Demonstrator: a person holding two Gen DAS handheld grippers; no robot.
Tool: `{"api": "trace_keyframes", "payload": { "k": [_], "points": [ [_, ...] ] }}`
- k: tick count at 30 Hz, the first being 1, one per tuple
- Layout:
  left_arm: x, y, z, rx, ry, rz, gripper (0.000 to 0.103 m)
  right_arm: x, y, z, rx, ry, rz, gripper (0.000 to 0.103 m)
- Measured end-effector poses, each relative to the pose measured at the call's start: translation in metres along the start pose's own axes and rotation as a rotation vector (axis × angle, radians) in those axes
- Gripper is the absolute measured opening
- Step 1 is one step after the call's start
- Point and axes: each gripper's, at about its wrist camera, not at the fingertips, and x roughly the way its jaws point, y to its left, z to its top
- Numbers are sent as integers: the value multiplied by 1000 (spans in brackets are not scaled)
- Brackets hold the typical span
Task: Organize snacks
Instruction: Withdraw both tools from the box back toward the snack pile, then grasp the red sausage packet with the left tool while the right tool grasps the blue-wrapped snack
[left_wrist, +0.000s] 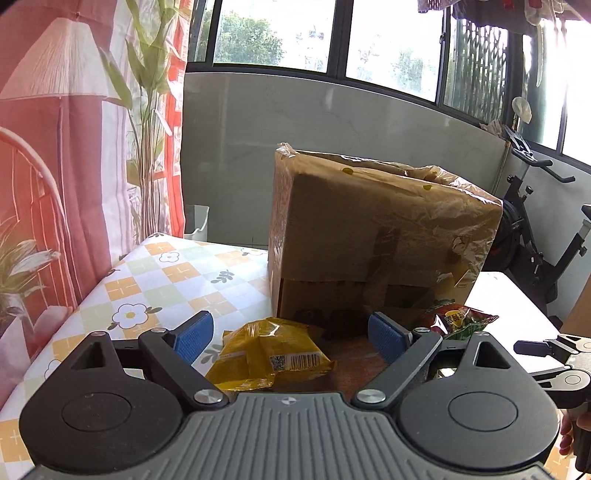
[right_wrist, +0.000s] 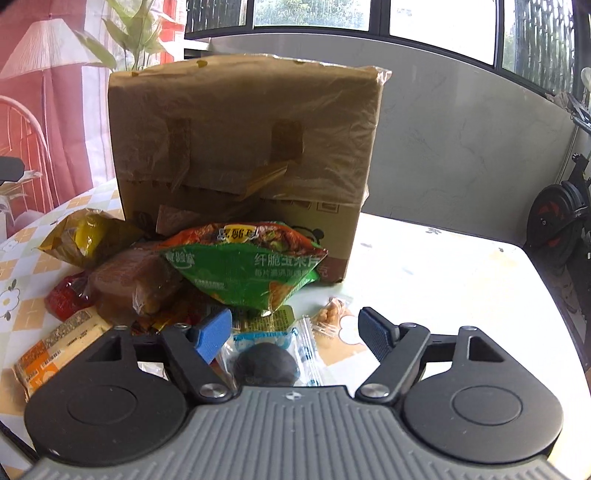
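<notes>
Left wrist view: the left tool (left_wrist: 290, 334) gapes wide and empty around the yellow packet (left_wrist: 271, 356) lying crosswise before the box (left_wrist: 369, 236) on the tabletop (left_wrist: 155, 280) — rightward, the right tool (right_wrist: 295, 334), open and empty too, straddles a dark wrapped snack (right_wrist: 266, 363).

Table (left_wrist: 155, 280): checked floral cloth.
Middle: cardboard box (right_wrist: 240, 147).
Before the box: heaped snack packets (right_wrist: 243, 273), yellow packet (left_wrist: 269, 354).

sunlit windows (left_wrist: 280, 33), printed curtain (left_wrist: 74, 147), exercise bike (left_wrist: 532, 236)
</notes>
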Motion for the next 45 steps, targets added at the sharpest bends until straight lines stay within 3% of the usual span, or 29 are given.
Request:
{"api": "trace_keyframes", "payload": {
  "k": [4, 14, 28, 41, 45],
  "points": [
    [3, 6, -13, -28, 33, 13, 91, 12, 3, -12, -2, 21, 32, 66],
    [11, 21, -33, -105, 82, 18, 88, 32, 1, -26, -8, 43, 90, 70],
    [27, 6, -50, -54, 150, -40, 84, 36, -5, -35, 32, 24, 74, 75],
    [37, 1, -59, -36, 197, -71, 76, 29, -17, -37, 117, 6, 116, 67],
    [44, 2, -61, -35, 208, -47, 75, 28, -18, -36, 122, -2, 119, 67]
  ]
}}
